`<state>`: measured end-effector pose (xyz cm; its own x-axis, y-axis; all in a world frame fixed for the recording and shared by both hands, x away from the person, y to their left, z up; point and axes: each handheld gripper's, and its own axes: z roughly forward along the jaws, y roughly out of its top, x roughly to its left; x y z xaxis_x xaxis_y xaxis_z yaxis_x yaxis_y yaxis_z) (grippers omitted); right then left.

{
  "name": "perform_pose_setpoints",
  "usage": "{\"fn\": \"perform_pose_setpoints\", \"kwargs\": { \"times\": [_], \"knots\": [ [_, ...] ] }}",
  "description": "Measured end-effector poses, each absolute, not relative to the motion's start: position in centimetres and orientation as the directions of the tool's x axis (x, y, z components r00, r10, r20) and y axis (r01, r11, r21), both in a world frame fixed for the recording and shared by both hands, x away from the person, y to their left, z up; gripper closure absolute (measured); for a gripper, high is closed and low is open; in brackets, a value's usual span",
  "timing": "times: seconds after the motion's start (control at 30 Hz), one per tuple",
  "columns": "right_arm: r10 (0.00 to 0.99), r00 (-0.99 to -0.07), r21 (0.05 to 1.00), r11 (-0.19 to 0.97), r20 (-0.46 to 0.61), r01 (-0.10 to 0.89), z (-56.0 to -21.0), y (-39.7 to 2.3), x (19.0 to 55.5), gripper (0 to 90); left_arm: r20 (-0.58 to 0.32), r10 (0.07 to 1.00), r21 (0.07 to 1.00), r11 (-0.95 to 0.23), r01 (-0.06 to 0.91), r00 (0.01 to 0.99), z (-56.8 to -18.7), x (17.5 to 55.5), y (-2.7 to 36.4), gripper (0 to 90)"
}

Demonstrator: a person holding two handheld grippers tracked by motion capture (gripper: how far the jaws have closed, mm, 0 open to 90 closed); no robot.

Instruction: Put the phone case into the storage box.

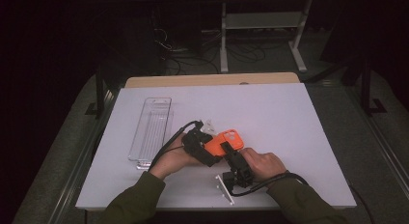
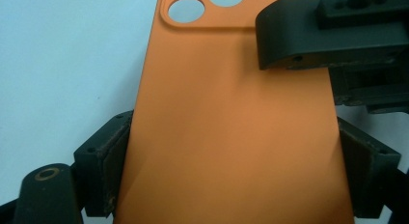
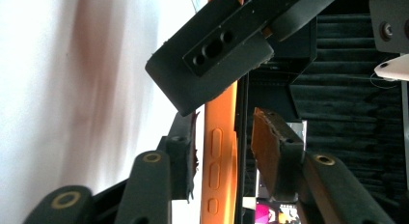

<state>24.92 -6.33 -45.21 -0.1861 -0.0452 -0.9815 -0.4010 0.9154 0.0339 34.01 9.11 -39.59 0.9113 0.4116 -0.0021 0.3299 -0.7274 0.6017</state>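
The left gripper (image 2: 231, 175) pinched the orange phone case (image 2: 231, 127) across its width; the right gripper's (image 3: 224, 151) fingers straddled its edge, one pad apart.

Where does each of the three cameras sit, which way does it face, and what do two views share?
High view: above the table, facing forward and down; both sleeves, hands and grippers show.
Left gripper view: on the left gripper, looking along its jaws, which clamp the case by its edges.
Right gripper view: on the right gripper, looking at the case's side; a gap shows beside one jaw.
Shared: the orange case.
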Motion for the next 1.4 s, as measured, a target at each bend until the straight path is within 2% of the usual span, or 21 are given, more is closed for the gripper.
{"fn": "perform_pose_setpoints", "kwargs": {
  "times": [0.63, 0.83, 1.4],
  "knots": [
    [-0.051, -0.174, 0.023, 0.915, -0.983, -0.402, -45.42, -6.24, 24.88, 74.6, 0.001, 0.407, 0.606, -0.727, 0.323, 0.913, -39.42, 34.0, 9.09, 14.9],
    [-0.049, -0.171, 0.022, 0.92, -0.984, -0.392, -45.37, -6.18, 24.87, 78.1, -0.024, 0.411, 0.616, -0.712, 0.337, 0.911, -39.41, 34.12, 9.16, 14.7],
    [-0.022, -0.158, 0.045, 0.912, -0.987, -0.408, -44.87, -6.41, 24.72, 80.9, -0.03, 0.37, 0.649, -0.699, 0.299, 0.929, -39.06, 34.02, 9.44, 14.7]
  ]
}}
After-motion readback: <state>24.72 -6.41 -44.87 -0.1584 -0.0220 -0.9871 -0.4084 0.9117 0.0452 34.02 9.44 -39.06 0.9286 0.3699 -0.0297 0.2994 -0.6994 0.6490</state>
